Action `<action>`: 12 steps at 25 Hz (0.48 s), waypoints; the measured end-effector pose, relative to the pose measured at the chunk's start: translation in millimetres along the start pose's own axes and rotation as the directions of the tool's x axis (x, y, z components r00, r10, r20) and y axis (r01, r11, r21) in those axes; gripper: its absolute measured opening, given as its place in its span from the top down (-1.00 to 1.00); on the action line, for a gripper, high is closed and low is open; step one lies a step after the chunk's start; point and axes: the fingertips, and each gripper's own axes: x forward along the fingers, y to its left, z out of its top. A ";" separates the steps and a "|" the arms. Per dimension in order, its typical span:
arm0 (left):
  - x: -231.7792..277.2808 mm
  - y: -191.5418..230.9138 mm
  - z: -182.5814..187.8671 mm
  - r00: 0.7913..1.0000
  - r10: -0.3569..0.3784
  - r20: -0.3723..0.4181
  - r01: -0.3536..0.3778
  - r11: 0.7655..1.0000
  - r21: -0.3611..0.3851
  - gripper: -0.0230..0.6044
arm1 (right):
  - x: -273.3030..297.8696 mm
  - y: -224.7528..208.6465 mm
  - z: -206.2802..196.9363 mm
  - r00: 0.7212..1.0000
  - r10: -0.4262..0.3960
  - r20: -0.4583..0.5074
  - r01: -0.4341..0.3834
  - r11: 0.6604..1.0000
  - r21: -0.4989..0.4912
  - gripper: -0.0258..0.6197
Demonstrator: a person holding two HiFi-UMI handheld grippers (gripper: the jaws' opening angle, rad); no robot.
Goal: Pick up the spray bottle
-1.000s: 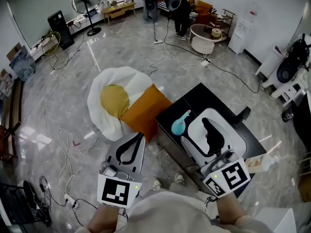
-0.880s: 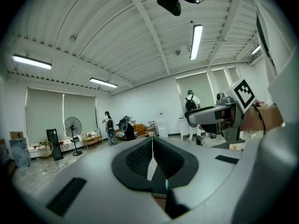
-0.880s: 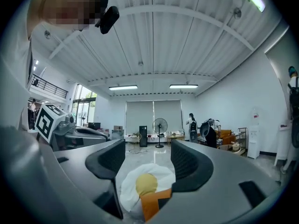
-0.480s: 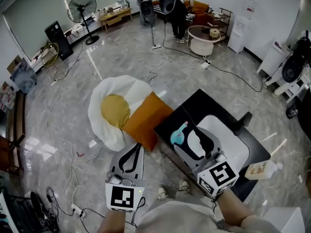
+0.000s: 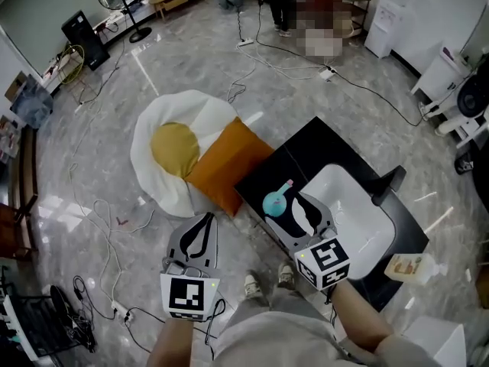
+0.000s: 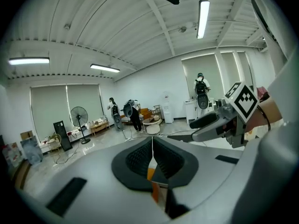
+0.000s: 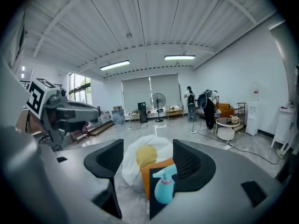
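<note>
A teal spray bottle [image 5: 275,202] with a pink collar stands at the near left corner of the black table [image 5: 306,153]. My right gripper [image 5: 307,207] hovers right beside it, open; its jaws have just been opening and nothing is between the pads. In the right gripper view the spray bottle [image 7: 162,185] shows low and just ahead of the open right gripper [image 7: 149,161], nearer the right pad. My left gripper [image 5: 206,222] is shut and empty above the floor, left of the table. In the left gripper view the left gripper [image 6: 152,146] has its pads together.
A white basin [image 5: 359,214] sits in the table behind the right gripper. An orange cushion [image 5: 229,167] and an egg-shaped cushion [image 5: 172,145] lie on the floor against the table's left side. Cables [image 5: 107,228] cross the floor. A small bottle [image 5: 409,267] lies at right.
Both grippers have come down. The right one has moved in toward the spray bottle and its jaws stand a little wider. The left one stays shut.
</note>
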 end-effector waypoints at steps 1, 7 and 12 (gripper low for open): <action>4.3 0.0 -4.8 1.000 -0.004 -0.004 0.004 1.000 -0.015 0.85 | 5.3 -2.6 -10.2 1.000 0.004 -0.023 -0.004 1.000 0.003 -0.12; 33.2 -9.9 -38.1 0.998 -0.011 -0.056 0.006 0.997 -0.079 0.85 | 30.5 -20.4 -70.9 0.991 0.017 -0.131 -0.012 0.999 0.038 -0.13; 43.1 -12.4 -76.2 0.994 0.009 -0.110 -0.020 0.995 -0.098 0.85 | 50.7 -31.7 -106.3 0.985 0.001 -0.174 0.010 0.998 0.064 -0.13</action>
